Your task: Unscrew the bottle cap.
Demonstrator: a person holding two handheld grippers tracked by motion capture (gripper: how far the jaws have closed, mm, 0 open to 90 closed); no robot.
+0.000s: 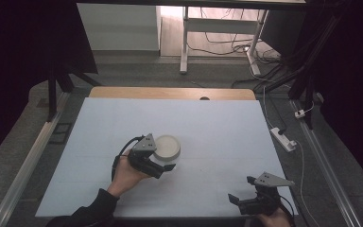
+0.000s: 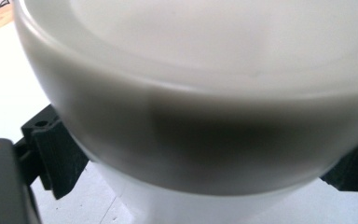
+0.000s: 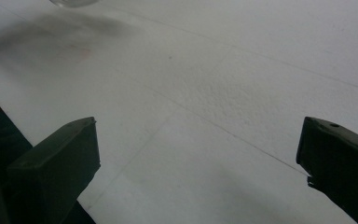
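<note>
Left tool (image 1: 166,166) spread wide around white bowl (image 1: 167,146), jaws flanking its sides, apparently not yet clamped. Bowl near mid-counter (image 1: 217,127). Right tool (image 1: 240,190) wide, empty, at near right edge. Grasp seemingly begun; lift remaining.

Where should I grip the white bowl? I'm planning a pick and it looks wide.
Take the white bowl low on its outer wall, from the person's side. It narrows below the rim, and the left tool already straddles it there, a jaw on each side.
</note>
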